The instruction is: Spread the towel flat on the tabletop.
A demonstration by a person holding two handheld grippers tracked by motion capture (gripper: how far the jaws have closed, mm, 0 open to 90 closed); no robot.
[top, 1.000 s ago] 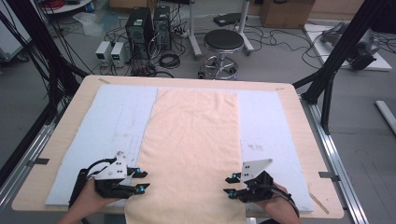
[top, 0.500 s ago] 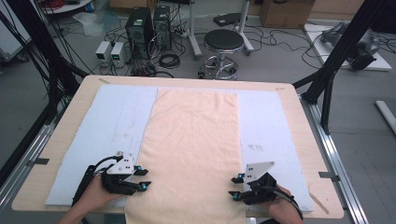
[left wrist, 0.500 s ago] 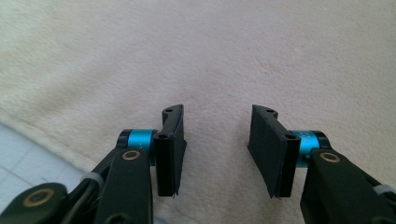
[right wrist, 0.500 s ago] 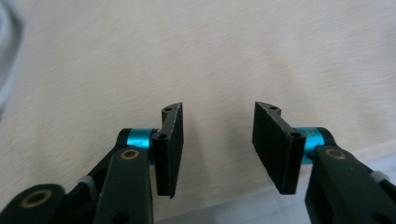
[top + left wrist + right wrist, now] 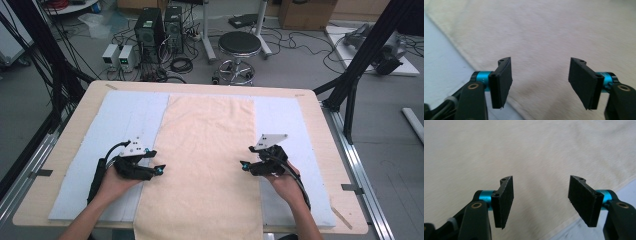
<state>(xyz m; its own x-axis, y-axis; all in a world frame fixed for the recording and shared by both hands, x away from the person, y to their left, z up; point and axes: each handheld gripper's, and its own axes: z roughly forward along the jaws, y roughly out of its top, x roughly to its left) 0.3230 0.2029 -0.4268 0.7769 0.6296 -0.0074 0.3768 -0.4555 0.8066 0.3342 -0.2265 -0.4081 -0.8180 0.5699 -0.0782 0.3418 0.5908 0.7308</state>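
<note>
The peach towel [image 5: 207,160] is lying flat down the middle of the pale blue mat [image 5: 95,155], its near end hanging over the table edge. At its left edge the left gripper [image 5: 159,170] is hovering, jaws just opening, nothing between them; at the right edge, the right gripper [image 5: 243,165] is doing likewise. Closing too shallowly risks pinching mat along with towel, or one side slipping and folding askew.

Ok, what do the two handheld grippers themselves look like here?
Both are black. The left gripper and right gripper each carry a grey three-cornered plate on top, teal collars behind flat black ribbed pads, brass-coloured pivots and a trailing black cable. Forearms are bare, no sleeves.
</note>
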